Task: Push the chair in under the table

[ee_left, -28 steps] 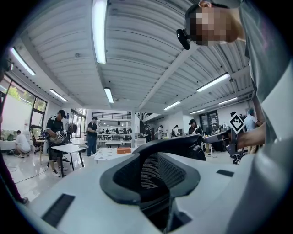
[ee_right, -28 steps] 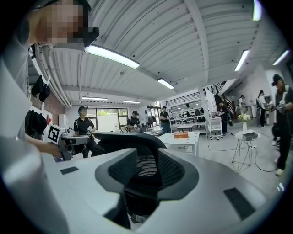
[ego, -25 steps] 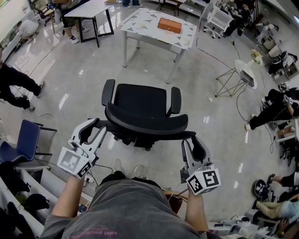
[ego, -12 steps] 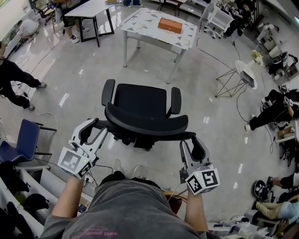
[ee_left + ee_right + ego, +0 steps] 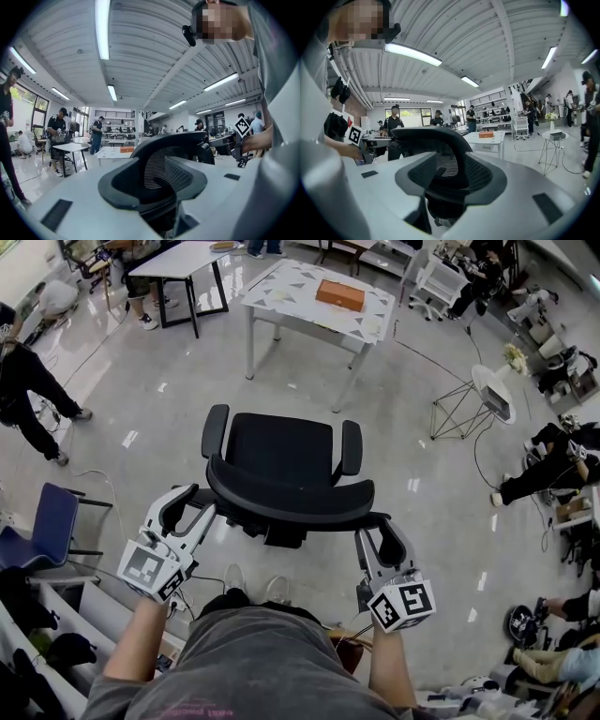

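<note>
Now left gripper (image 5: 194,502) and right gripper (image 5: 377,528) straddle the chair backrest (image 5: 291,502), jaws just opened and apart. Next we must regrip, then push toward the far table (image 5: 281,282).

The chair (image 5: 284,451) hides most of its base; the orange object (image 5: 340,291) on the table (image 5: 286,289) is too small to identify.

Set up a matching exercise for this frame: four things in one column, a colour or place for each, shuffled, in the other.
Things:
1. office chair
2. box
3. small table
4. side chair

Colour or place:
A. on the patterned table
B. black, straight ahead of the person
C. blue, at the left edge
D. white and round, off to the right

Pairs: 1-B, 2-A, 3-D, 4-C
</note>
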